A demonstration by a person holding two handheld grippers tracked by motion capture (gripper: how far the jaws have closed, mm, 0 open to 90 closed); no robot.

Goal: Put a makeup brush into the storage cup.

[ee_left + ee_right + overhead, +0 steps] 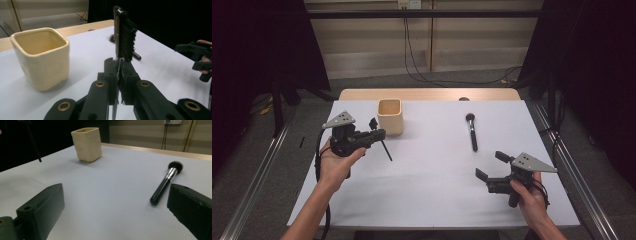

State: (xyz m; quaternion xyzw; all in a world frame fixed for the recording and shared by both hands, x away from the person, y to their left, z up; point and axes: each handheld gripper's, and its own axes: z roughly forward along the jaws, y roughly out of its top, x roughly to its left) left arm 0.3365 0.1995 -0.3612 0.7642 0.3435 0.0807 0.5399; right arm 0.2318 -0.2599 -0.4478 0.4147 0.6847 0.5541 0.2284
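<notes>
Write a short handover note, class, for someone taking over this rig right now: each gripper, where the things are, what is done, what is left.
Left gripper: shut on the small comb brush, held above the table beside the cream cup.
Right gripper: open, empty, low over the white table, near side on the right.
Makeup brush: lying flat on the table, bristles toward the far edge, untouched.
Done: comb brush picked up.
Left, probably: put it into the cup, which looks empty, then pick up the makeup brush with the right gripper.

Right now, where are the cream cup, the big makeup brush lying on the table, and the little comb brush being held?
cream cup [390,120], high view, front wall.
makeup brush [162,187], right gripper view, black handle.
comb brush [123,37], left gripper view, bristled head.
</notes>
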